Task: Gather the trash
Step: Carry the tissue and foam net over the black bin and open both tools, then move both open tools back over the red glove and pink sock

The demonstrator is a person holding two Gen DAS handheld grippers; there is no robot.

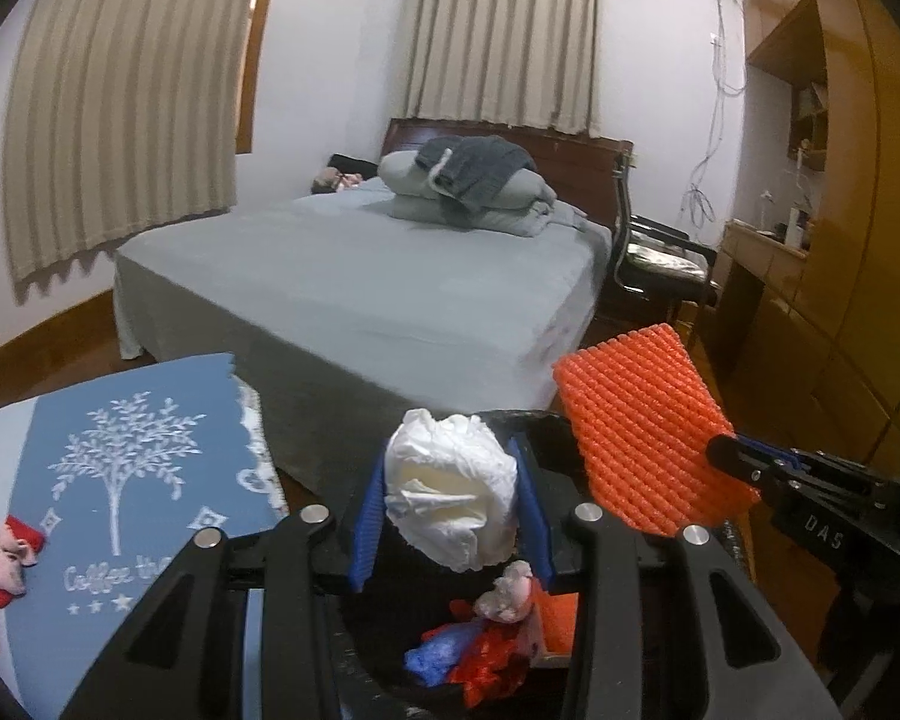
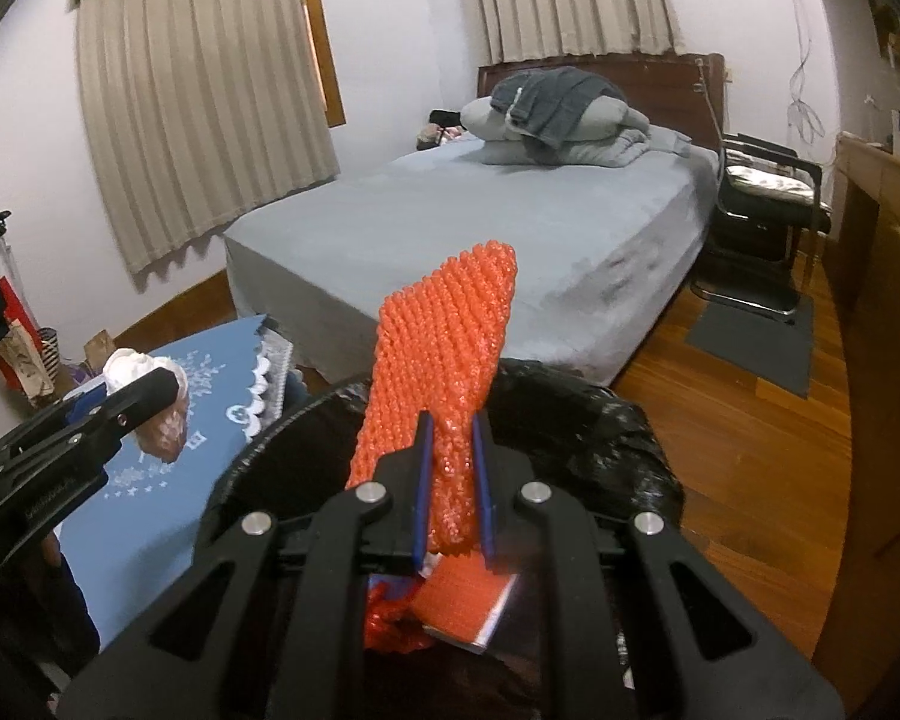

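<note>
- Left gripper point(image 1: 450, 501) fingers clamped on a crumpled white tissue point(image 1: 450, 492), held right above the open bin point(image 2: 570, 396).
- Right gripper point(image 2: 455, 480) fingers pinched tight on the lower end of an orange foam net point(image 2: 444, 348); the net stood up over the bin mouth.
- Bin, lined with a black bag, already held red, blue and orange scraps point(image 1: 480, 654).
- Judgement: both pieces looked ready to drop; best to bring each hand over the middle of the opening before spreading the fingers, net tipped inward so the tall end doesn't flop over the rim.
- Table point(image 1: 150, 468) with blue cloth just left of the bin.
- Bed point(image 1: 360, 276) and curtains farther back.
</note>
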